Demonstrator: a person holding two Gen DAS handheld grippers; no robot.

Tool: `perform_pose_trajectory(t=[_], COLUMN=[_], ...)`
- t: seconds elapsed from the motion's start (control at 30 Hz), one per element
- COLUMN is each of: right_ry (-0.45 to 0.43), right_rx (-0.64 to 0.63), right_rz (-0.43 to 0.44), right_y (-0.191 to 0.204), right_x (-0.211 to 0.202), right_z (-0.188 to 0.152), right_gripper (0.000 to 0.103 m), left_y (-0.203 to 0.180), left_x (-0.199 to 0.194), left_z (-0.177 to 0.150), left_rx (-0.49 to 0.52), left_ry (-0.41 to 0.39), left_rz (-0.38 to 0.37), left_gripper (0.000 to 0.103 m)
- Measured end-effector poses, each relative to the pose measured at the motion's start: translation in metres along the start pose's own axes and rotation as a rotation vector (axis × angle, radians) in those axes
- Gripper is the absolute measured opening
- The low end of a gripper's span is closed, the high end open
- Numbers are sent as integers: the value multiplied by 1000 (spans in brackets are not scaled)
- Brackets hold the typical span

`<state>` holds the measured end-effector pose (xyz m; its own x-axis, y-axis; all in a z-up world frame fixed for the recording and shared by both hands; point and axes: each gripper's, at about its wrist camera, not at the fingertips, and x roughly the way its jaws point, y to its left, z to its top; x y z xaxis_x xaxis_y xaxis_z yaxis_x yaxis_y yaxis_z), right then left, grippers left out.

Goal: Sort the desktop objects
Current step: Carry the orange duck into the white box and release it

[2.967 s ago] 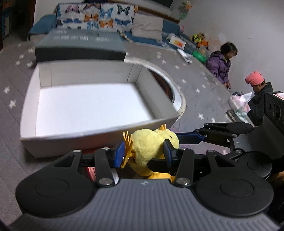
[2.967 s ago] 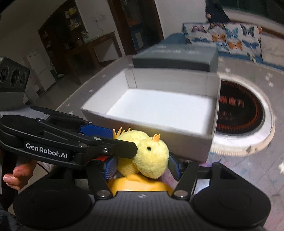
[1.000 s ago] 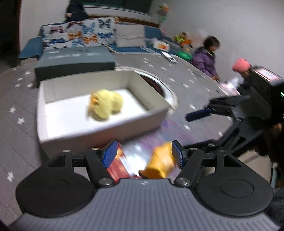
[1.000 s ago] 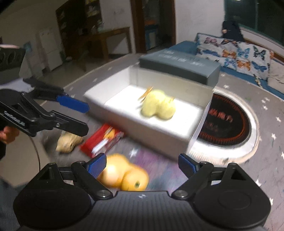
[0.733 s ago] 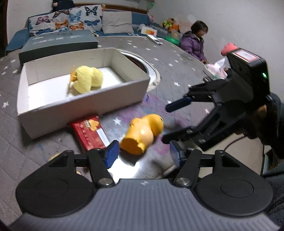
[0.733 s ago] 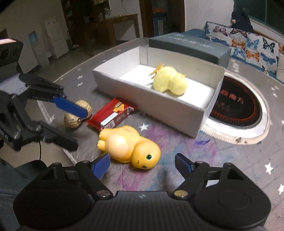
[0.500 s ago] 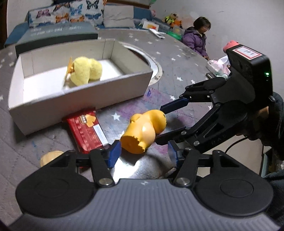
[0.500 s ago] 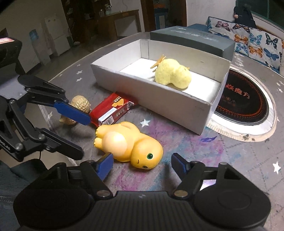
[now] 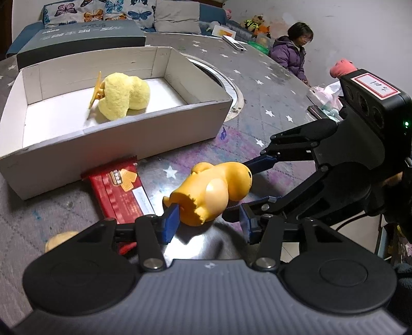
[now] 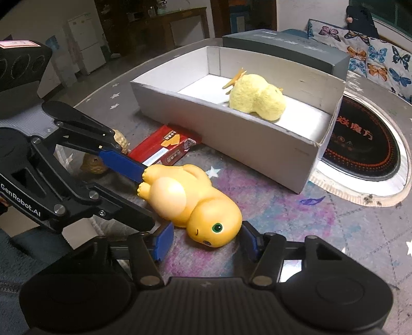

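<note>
Orange toy (image 9: 213, 190) lies on star-patterned grey tablecloth (image 9: 257, 85), sofa (image 9: 108, 10) behind.

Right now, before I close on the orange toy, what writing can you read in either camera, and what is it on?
"GenRobot.AI", first letter partly cut off: side of the left gripper.
Orange characters on the round black disc in the table: visible, but I cannot read them reliably.
Handwritten label on the right gripper's black housing: not legible.
Print on the dark box lid: too blurred.
Print on the red snack packet: too small.

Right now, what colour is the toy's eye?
Green, on the orange toy; clearest in the right wrist view.
</note>
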<state>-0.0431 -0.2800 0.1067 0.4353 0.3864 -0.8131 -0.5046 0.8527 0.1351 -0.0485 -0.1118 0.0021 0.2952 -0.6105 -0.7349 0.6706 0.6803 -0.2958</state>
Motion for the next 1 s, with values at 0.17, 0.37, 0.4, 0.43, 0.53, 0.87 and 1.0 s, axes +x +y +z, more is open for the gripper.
perform_pose_trajectory(t=[0.17,0.37,0.4,0.43,0.53,0.87,1.0], right_ry=[-2,-24,-32,-41,-69,-188,-217], right_rx=[7,3,0,-6,-38,-79,-59], right_rz=[-20,-41,-47,-55,-83,-119,-105], right_y=[-2,2,3,4,8,7,-1], right_x=[-1,-18,-23,-28,-42,-49,-32], right_z=[3,9,12,16,32,92,118], right_gripper=[55,55,55,55,53,52,48], left_y=[0,-2,-2,-3,-5,17,43], left_x=[2,-12,-17,-22,-36,-69,-65], left_z=[3,12,14,17,27,66,82], left_rx=[-8,-19,-21,-20,-19,-41,-75], left_ry=[0,-30,-39,-53,-99,-243,-249], left_rz=[3,-10,-15,-15,1,94,149], left_gripper=[51,51,51,51,51,51,51])
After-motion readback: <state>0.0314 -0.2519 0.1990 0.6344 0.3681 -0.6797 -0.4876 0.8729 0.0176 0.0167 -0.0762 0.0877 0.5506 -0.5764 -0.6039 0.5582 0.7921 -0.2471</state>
